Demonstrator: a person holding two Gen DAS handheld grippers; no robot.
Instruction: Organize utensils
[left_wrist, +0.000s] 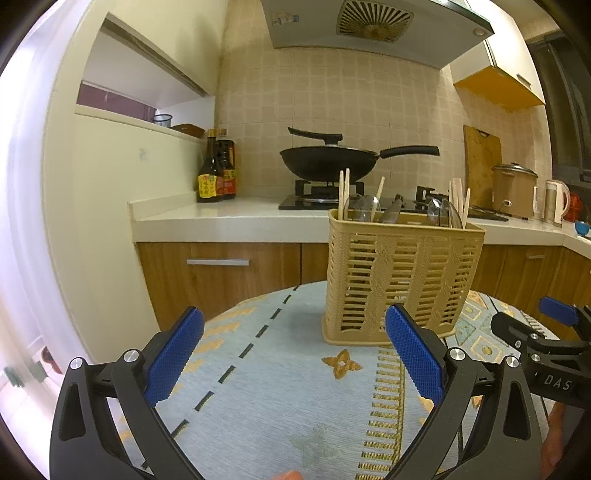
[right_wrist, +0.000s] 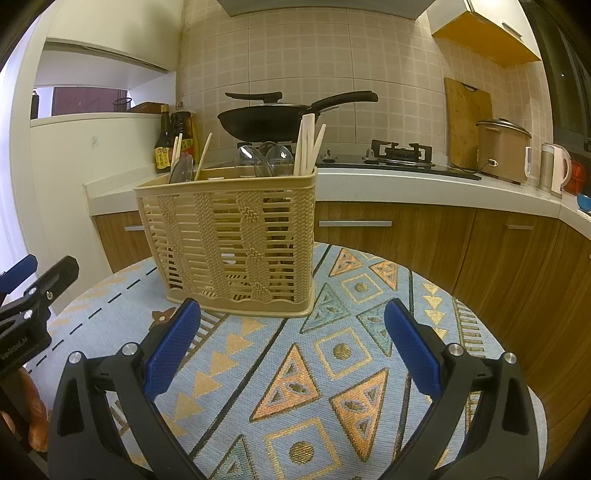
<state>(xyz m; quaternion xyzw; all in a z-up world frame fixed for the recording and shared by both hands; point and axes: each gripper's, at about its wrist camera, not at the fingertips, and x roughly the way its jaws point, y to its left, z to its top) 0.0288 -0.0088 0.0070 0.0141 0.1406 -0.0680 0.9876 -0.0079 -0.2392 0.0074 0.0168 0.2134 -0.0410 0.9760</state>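
Observation:
A beige slatted utensil basket (left_wrist: 399, 280) (right_wrist: 236, 240) stands upright on a round table with a patterned cloth (left_wrist: 280, 387) (right_wrist: 332, 354). Wooden chopsticks (left_wrist: 344, 192) (right_wrist: 308, 142) and clear plastic spoons (left_wrist: 365, 208) (right_wrist: 255, 160) stick up out of it. My left gripper (left_wrist: 295, 350) is open and empty, low over the cloth in front of the basket's left side. My right gripper (right_wrist: 293, 343) is open and empty, just in front of the basket's right corner. Each gripper shows at the edge of the other's view: the right one (left_wrist: 535, 332), the left one (right_wrist: 37, 291).
Behind the table runs a kitchen counter (left_wrist: 229, 218) (right_wrist: 424, 184) with wooden cabinets, a black wok (left_wrist: 328, 160) (right_wrist: 266, 118) on the stove, sauce bottles (left_wrist: 216, 170) (right_wrist: 173, 140), a rice cooker (right_wrist: 502, 147), a kettle (right_wrist: 554, 168) and a cutting board (right_wrist: 465, 118).

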